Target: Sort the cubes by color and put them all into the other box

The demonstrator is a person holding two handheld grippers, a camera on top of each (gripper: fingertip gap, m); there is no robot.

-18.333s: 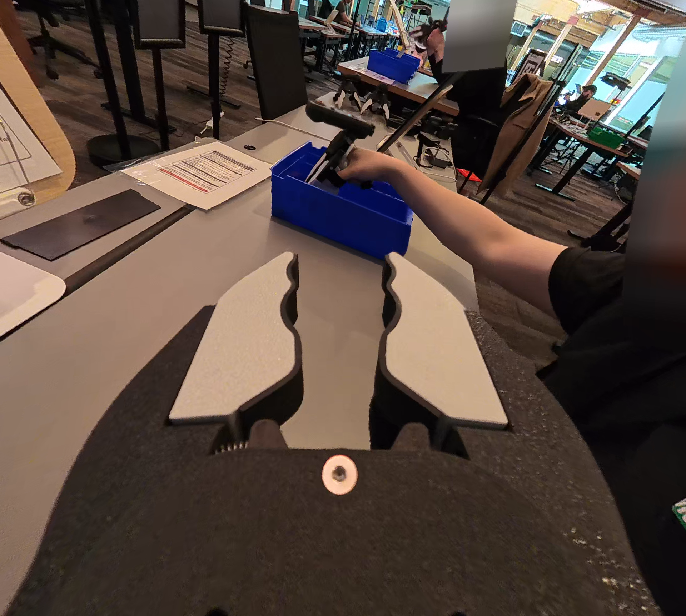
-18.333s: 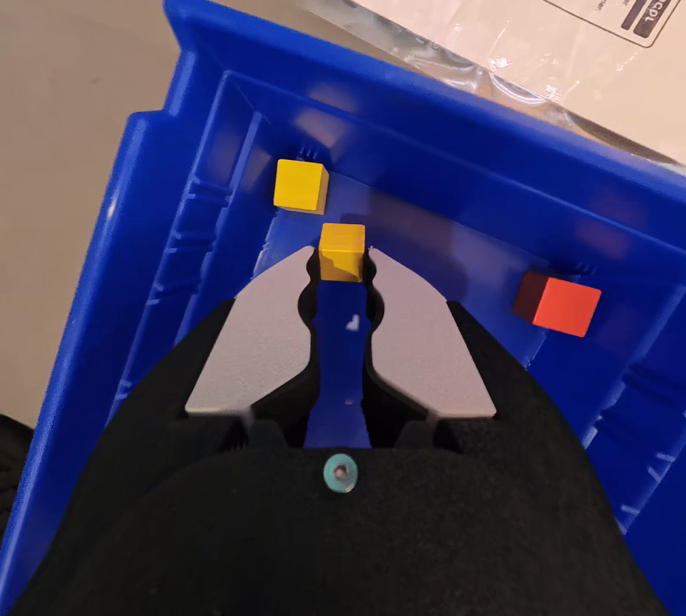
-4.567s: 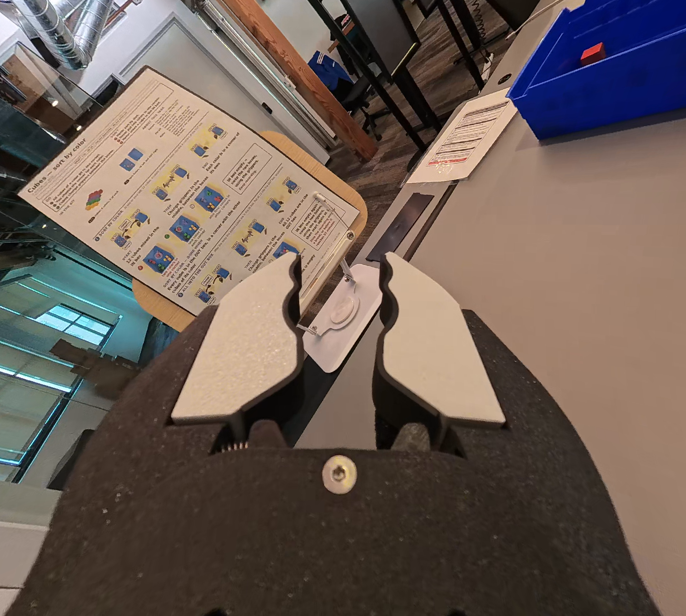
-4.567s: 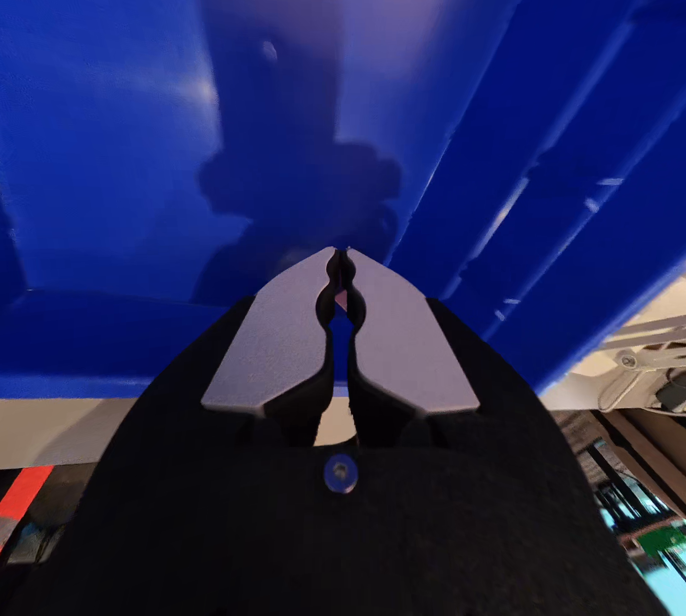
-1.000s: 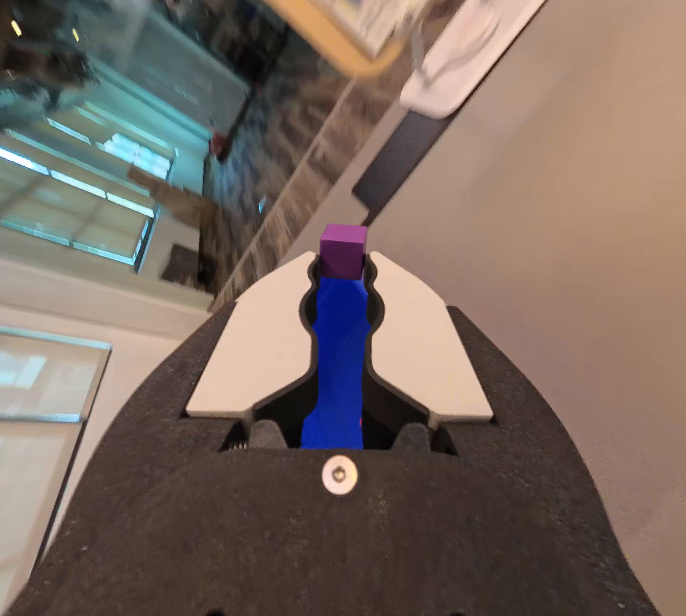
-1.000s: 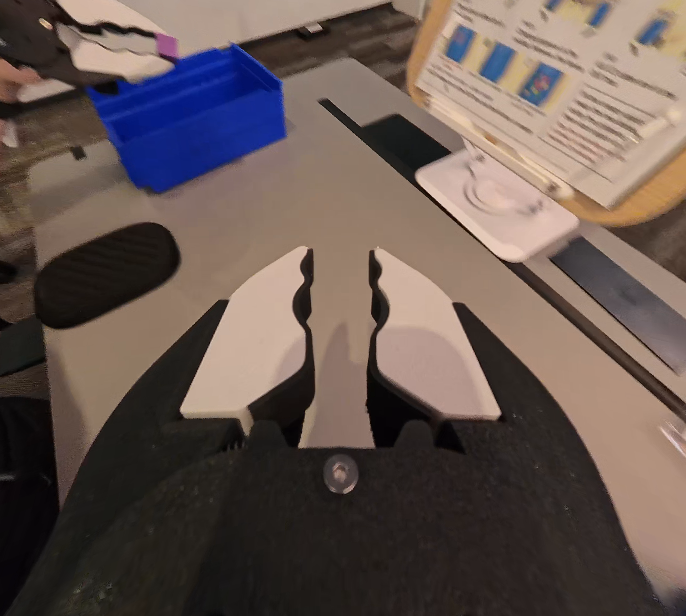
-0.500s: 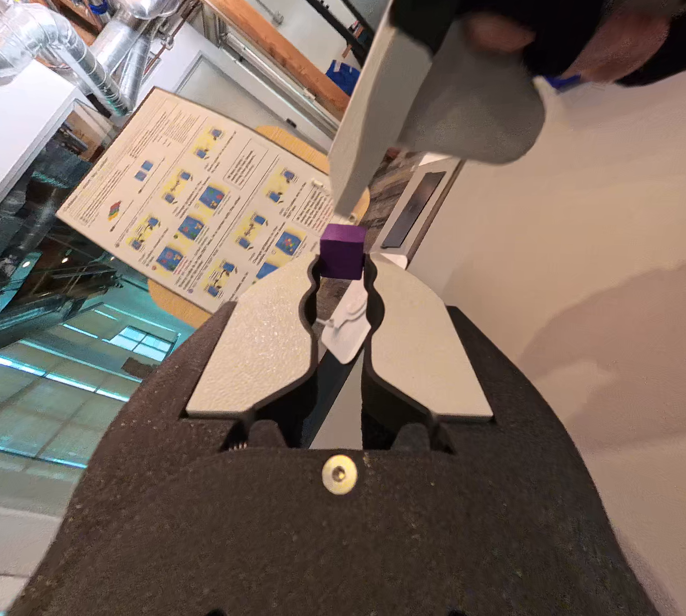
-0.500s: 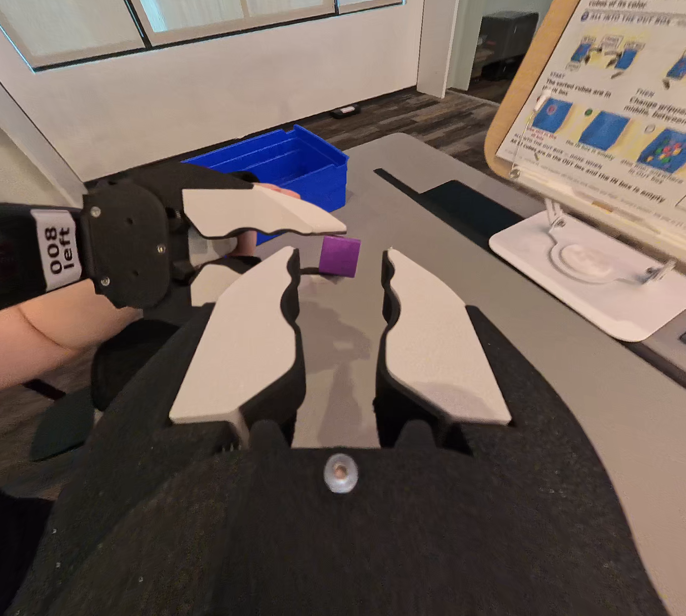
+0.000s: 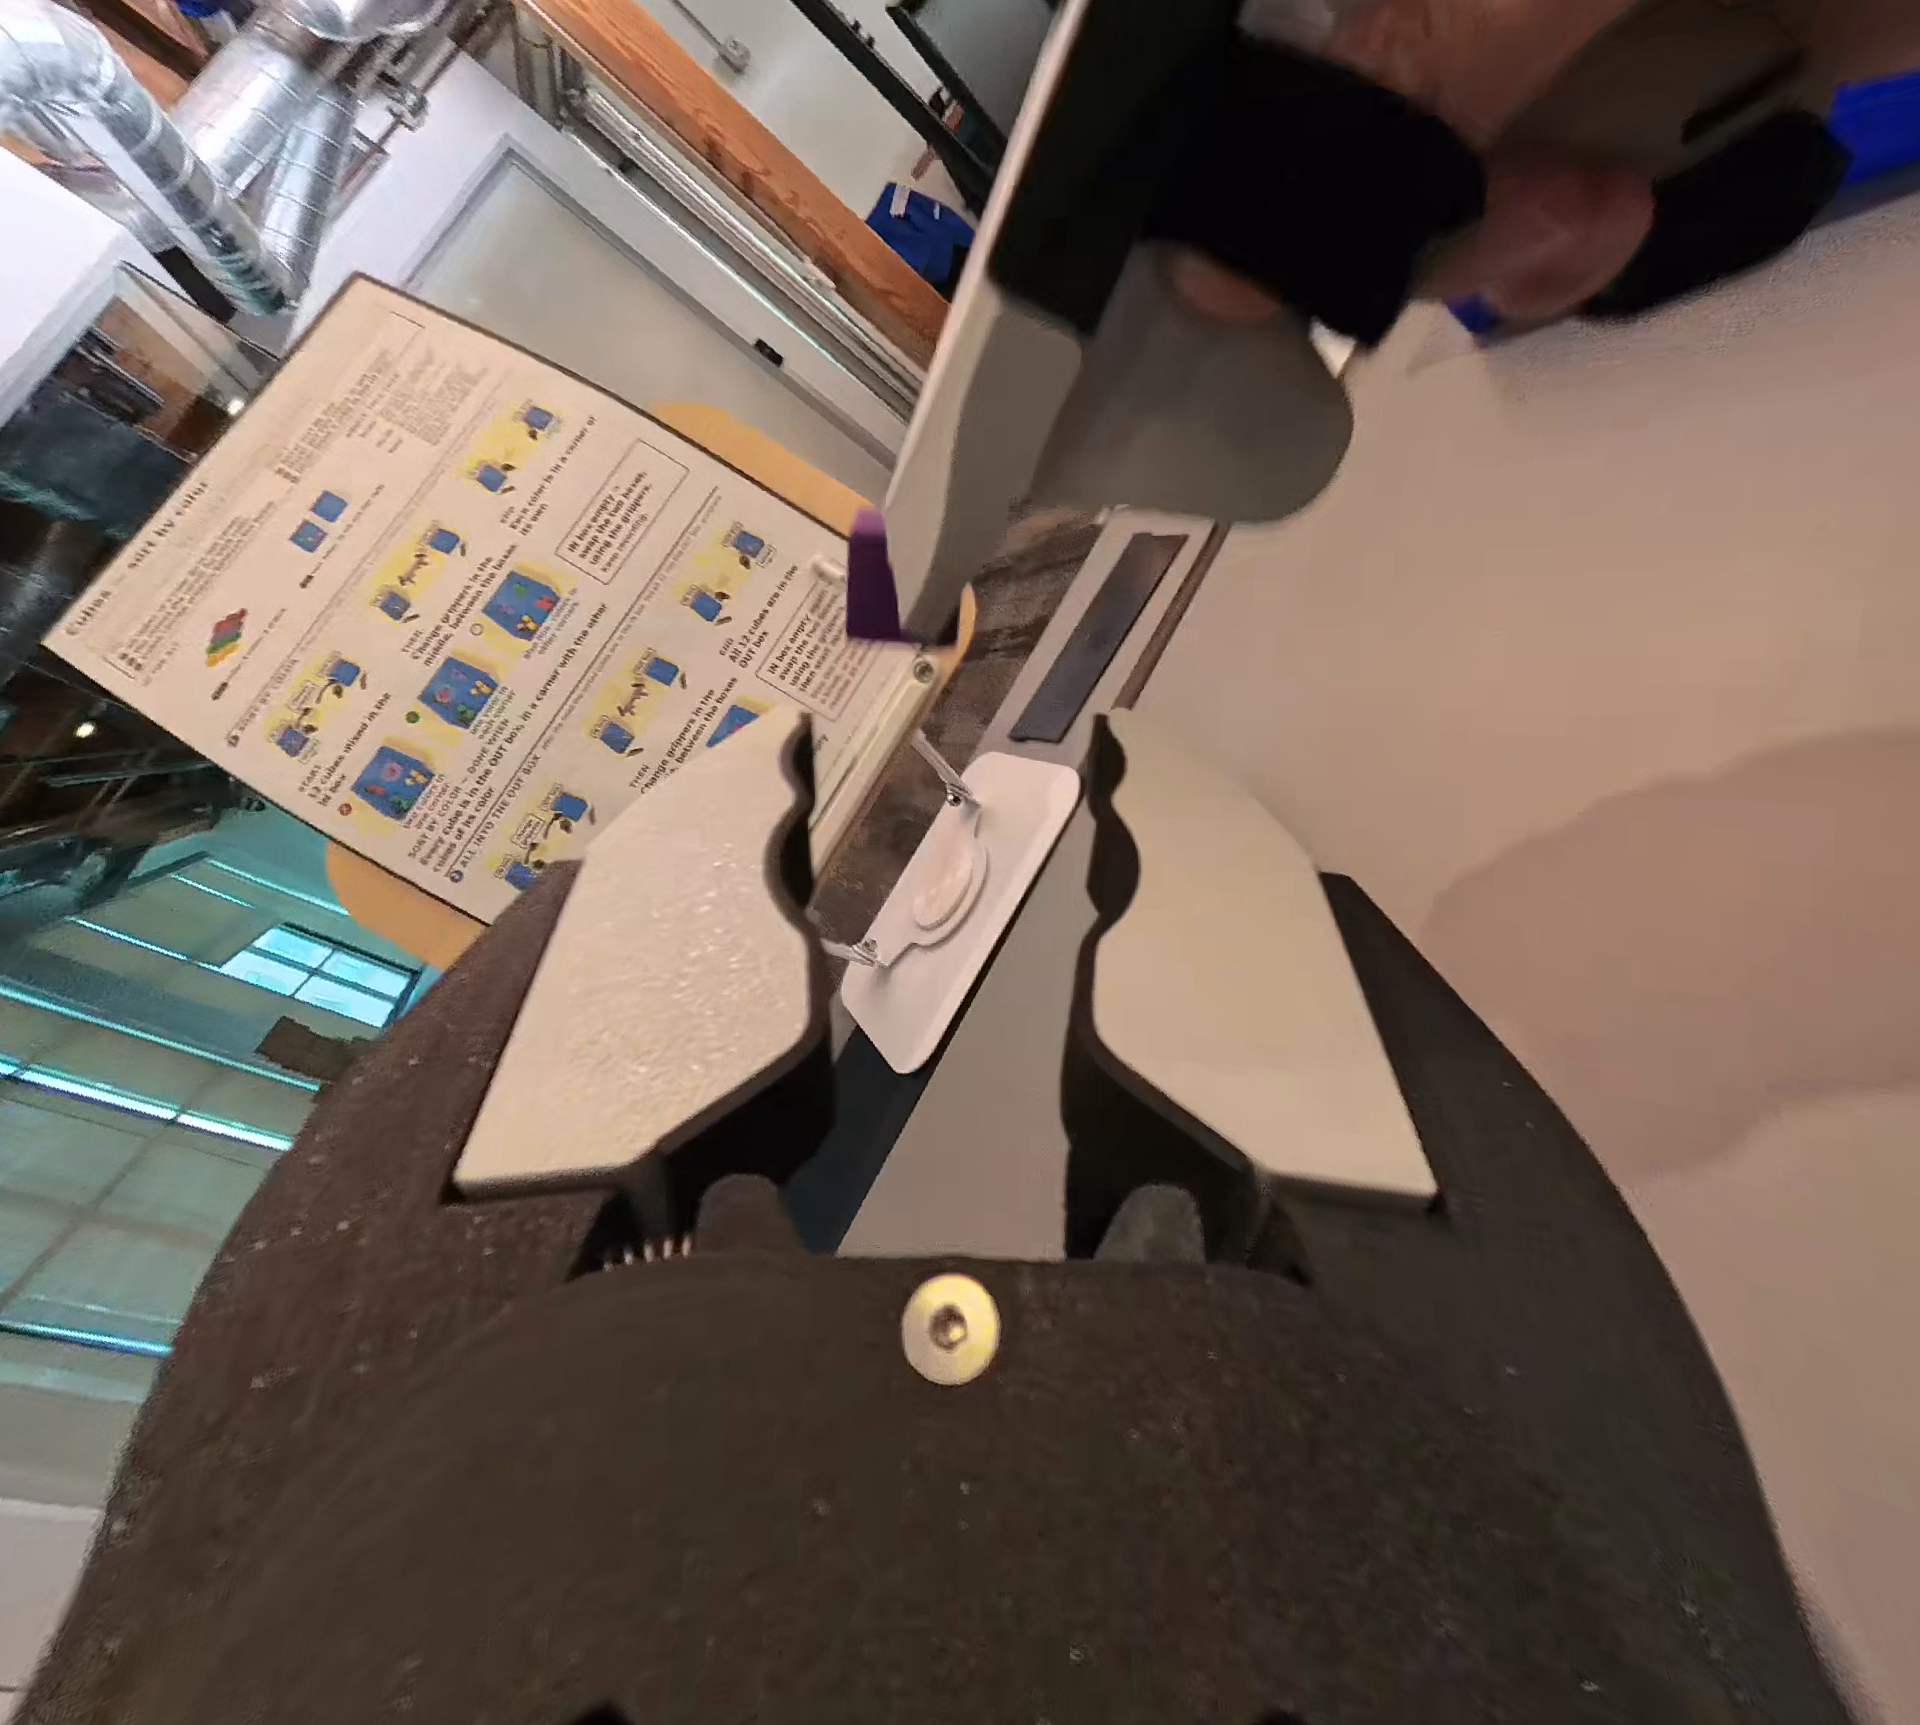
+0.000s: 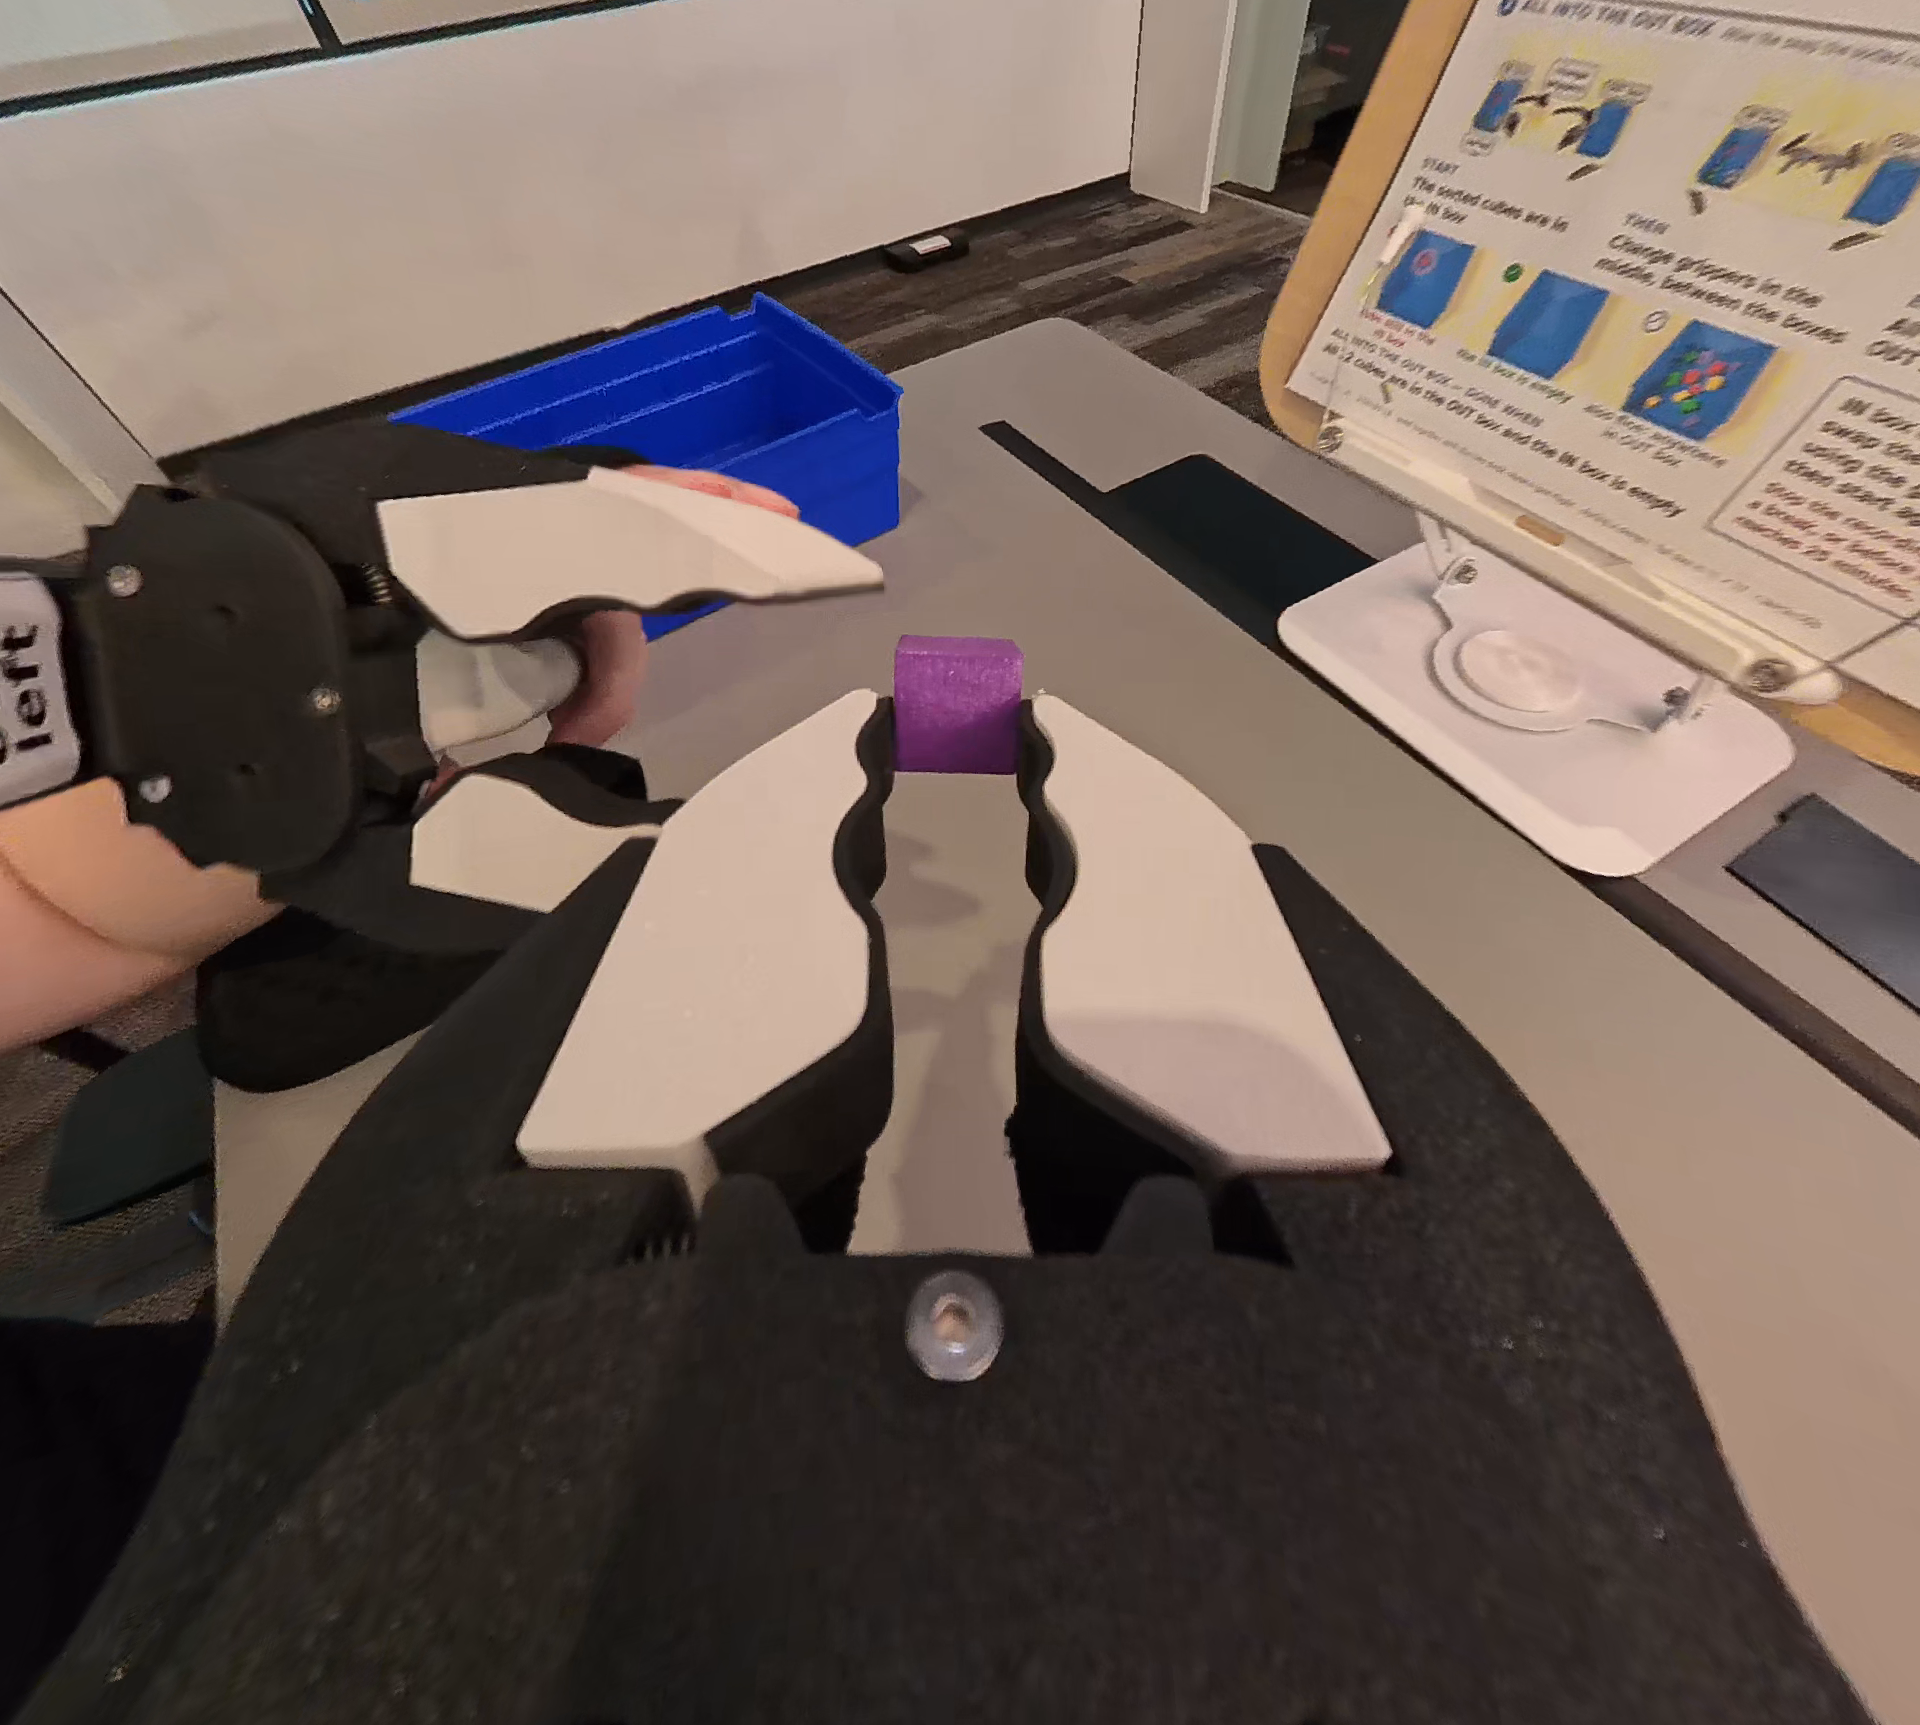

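— Grey worktop (image 10: 1195,626)?
— Yes. Blue box (image 10: 727,418) at far edge, white stand base (image 10: 1538,730) beside a black strip (image 10: 1226,522).
— Anything else lying there?
— Another dark strip (image 10: 1829,875) nearer, right.

Purple cube (image 10: 956,704) held upright between right tool's (image 10: 956,719) tips.

Bare grey table (image 10: 1195,636) lies between blue box (image 10: 727,418) and sign stand (image 10: 1538,719); left gripper (image 10: 665,688) crowds the near side.
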